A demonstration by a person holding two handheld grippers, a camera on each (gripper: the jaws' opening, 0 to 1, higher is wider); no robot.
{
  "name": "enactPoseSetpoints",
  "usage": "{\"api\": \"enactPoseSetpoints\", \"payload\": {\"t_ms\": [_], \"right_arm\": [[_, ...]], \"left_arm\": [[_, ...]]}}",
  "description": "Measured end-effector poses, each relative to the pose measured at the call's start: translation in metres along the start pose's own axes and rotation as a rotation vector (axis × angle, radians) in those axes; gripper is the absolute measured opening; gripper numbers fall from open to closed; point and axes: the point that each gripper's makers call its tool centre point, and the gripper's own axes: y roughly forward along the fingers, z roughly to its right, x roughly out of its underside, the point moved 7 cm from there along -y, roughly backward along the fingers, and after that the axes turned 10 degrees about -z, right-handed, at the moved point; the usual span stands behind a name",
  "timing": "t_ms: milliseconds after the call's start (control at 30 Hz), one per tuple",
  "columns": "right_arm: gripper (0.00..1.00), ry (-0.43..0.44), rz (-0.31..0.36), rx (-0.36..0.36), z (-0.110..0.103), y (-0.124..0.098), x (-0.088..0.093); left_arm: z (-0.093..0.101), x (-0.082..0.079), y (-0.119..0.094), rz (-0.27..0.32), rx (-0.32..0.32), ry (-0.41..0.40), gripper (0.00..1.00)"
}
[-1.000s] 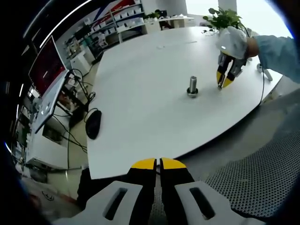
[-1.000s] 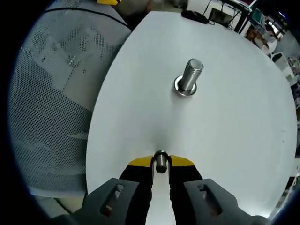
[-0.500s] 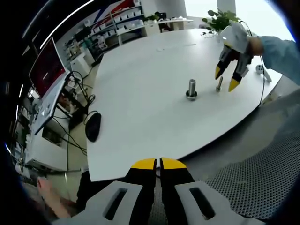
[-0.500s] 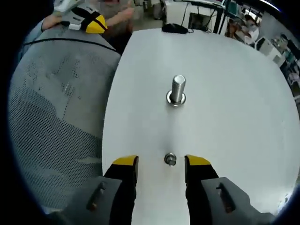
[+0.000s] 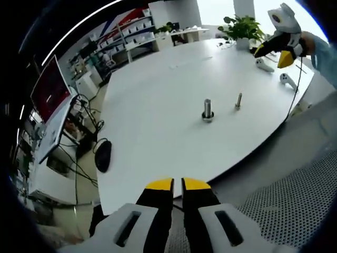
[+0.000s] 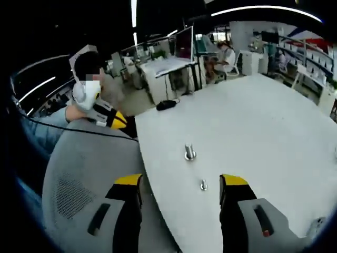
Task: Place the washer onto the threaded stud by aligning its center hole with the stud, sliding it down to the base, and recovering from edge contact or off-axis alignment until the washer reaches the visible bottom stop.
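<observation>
The threaded stud [image 5: 207, 109] stands upright in the middle of the white table [image 5: 158, 100], with a metal ring around its base. A small metal pin [image 5: 238, 101] stands upright just beside it. In the right gripper view the stud [image 6: 189, 153] and the pin [image 6: 203, 185] are small and far below. My right gripper [image 6: 181, 182] is open, high above the table, with nothing between its fingers. It also hangs at the top right of the left gripper view [image 5: 275, 52]. My left gripper [image 5: 177, 184] is shut and empty, off the table's near edge.
A black mouse [image 5: 103, 155] lies near the table's left edge. A potted plant [image 5: 242, 26] and two small white objects [image 5: 287, 80] are at the far end. A grey mesh chair back [image 6: 79, 174] is beside the table. A person's hand holds the left gripper [image 6: 108, 117].
My right gripper opened, let go of the small pin standing beside the stud, and rose well away from the table. The left gripper stayed shut and hardly moved.
</observation>
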Motion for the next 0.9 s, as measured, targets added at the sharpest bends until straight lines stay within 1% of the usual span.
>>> {"api": "enactPoseSetpoints", "payload": {"t_ms": [33,100,133,167,200,233,267,300,333,367,400,433,500,567,600,633,700,733,767,800,867,900], "right_arm": [[0.61,0.015,0.021,0.010,-0.009,-0.007,0.002],[0.61,0.032,0.046,0.048,-0.018,-0.015,0.007],[0.61,0.039,0.054,0.072,-0.025,-0.020,0.011],[0.61,0.043,0.060,0.081,-0.026,-0.021,0.012],[0.61,0.053,0.074,0.096,-0.027,-0.023,0.014],[0.61,0.077,0.097,0.116,-0.033,-0.026,0.018],[0.61,0.098,0.112,0.135,-0.040,-0.028,0.023],[0.62,0.113,0.128,0.147,-0.044,-0.029,0.026],[0.63,0.096,0.170,0.154,-0.050,-0.029,0.028],[0.63,0.096,0.197,0.164,-0.053,-0.029,0.030],[0.63,0.143,0.212,0.168,-0.057,-0.028,0.036],[0.63,0.161,0.209,0.163,-0.059,-0.027,0.040],[0.62,0.169,0.207,0.199,-0.065,-0.027,0.048],[0.61,0.162,0.182,0.245,-0.070,-0.026,0.056],[0.61,0.162,0.172,0.254,-0.073,-0.024,0.059],[0.60,0.158,0.148,0.269,-0.076,-0.023,0.064],[0.59,0.136,0.128,0.291,-0.080,-0.022,0.071],[0.56,0.134,0.123,0.305,-0.081,-0.022,0.074],[0.53,0.140,0.134,0.331,-0.081,-0.023,0.076],[0.52,0.153,0.149,0.331,-0.082,-0.022,0.079],[0.51,0.210,0.175,0.284,-0.088,-0.015,0.083],[0.49,0.239,0.217,0.287,-0.084,-0.017,0.080]], "left_arm": [[0.000,0.000,-0.001,0.005,0.001,-0.002,0.04],[0.001,-0.002,-0.003,0.026,0.005,0.012,0.04],[0.001,-0.005,-0.005,0.054,0.005,0.014,0.04],[0.000,-0.008,-0.006,0.079,-0.002,0.016,0.03],[-0.002,-0.012,-0.009,0.123,-0.017,0.018,0.04],[-0.003,-0.015,-0.014,0.168,-0.016,0.004,0.04],[-0.001,-0.015,-0.015,0.178,0.006,-0.012,0.05],[0.000,-0.014,-0.016,0.177,0.014,-0.012,0.05],[0.003,-0.014,-0.017,0.190,0.049,0.001,0.05],[0.009,-0.016,-0.019,0.204,0.100,0.013,0.05],[0.018,-0.021,-0.024,0.261,0.190,0.003,0.05],[0.020,-0.022,-0.027,0.280,0.214,-0.005,0.06],[0.017,-0.019,-0.027,0.273,0.190,0.016,0.06],[0.017,-0.018,-0.025,0.265,0.191,0.031,0.06],[0.018,-0.018,-0.025,0.269,0.202,0.029,0.06],[0.019,-0.019,-0.027,0.282,0.209,0.027,0.06],[0.017,-0.021,-0.028,0.299,0.204,0.024,0.06],[0.017,-0.022,-0.031,0.319,0.216,0.014,0.06],[0.020,-0.025,-0.033,0.351,0.244,0.006,0.06],[0.021,-0.026,-0.035,0.369,0.259,0.008,0.06],[0.023,-0.024,-0.035,0.359,0.252,0.026,0.06],[0.024,-0.022,-0.032,0.339,0.236,0.047,0.06]]}}
